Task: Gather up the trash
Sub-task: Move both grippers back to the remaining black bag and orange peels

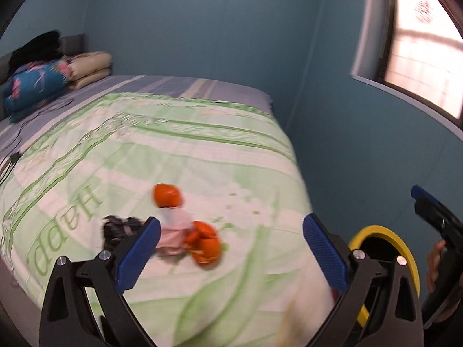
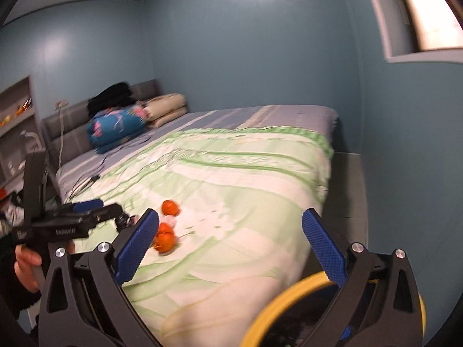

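Two orange peel pieces (image 1: 167,195) (image 1: 206,247) lie on the green-and-white quilt (image 1: 179,150) with a pink tissue (image 1: 177,225) between them. A dark crumpled wrapper (image 1: 118,228) rests just left of them. My left gripper (image 1: 231,219) hovers open over the quilt's near end, nothing between its blue pads. The right wrist view shows the same peels (image 2: 170,206) (image 2: 164,238) and tissue (image 2: 170,220) by the left pad of my right gripper (image 2: 231,217), which is open and holds nothing. A yellow-rimmed bin (image 1: 373,229) (image 2: 277,297) stands at the bed's near right corner.
Folded blankets (image 2: 118,127), pillows (image 2: 166,110) and black clothing (image 2: 111,95) pile at the headboard. A cable (image 1: 11,159) trails over the bed's left side. Blue walls enclose the bed; a window (image 1: 425,52) is on the right, shelves (image 2: 17,115) on the left.
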### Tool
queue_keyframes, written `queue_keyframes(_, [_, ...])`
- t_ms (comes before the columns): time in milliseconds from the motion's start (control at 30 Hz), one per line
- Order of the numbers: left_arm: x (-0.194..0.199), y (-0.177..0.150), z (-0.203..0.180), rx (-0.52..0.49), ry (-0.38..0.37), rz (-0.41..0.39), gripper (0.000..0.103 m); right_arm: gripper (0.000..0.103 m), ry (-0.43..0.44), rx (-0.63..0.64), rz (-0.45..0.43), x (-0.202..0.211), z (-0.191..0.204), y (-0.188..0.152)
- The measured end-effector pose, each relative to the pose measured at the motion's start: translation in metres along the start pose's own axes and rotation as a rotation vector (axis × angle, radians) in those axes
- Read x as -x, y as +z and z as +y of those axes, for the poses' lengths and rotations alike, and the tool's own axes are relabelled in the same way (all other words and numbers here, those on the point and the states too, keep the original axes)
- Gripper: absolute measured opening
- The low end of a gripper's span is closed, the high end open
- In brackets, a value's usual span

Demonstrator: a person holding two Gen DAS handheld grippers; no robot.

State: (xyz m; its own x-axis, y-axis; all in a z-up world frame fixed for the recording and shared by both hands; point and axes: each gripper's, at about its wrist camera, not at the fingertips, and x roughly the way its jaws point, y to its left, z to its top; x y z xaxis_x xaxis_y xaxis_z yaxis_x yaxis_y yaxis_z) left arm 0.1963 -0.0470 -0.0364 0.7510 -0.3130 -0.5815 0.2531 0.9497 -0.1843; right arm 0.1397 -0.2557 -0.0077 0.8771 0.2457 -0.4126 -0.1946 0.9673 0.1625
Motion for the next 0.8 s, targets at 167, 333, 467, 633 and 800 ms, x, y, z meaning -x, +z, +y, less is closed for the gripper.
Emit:
queue_keyframes(167, [-0.007,-0.001,0.047,0.070,0.056,0.005,0.095,0.095,0.063,0.064,0.055,-0.039,0.036,-0.005])
queue_keyframes(333, [-0.021,-0.010,0.092,0.146,0.097,0.035,0.095,0.095,0.077,0.146,0.110,-0.079,0.068,-0.020])
queue_keyframes(467, [-0.032,-0.019,0.117,0.190,0.113,0.062,0.095,0.095,0.097,0.169,0.168,-0.112,0.087,-0.035])
queue_keyframes(633, [-0.047,-0.029,0.137,0.223,0.128,0.096,0.095,0.095,0.087,0.232,0.232,-0.146,0.106,-0.055])
queue_keyframes(800, [-0.062,-0.035,0.151,0.246,0.139,0.123,0.095,0.095,0.087,0.255,0.277,-0.165,0.113,-0.065])
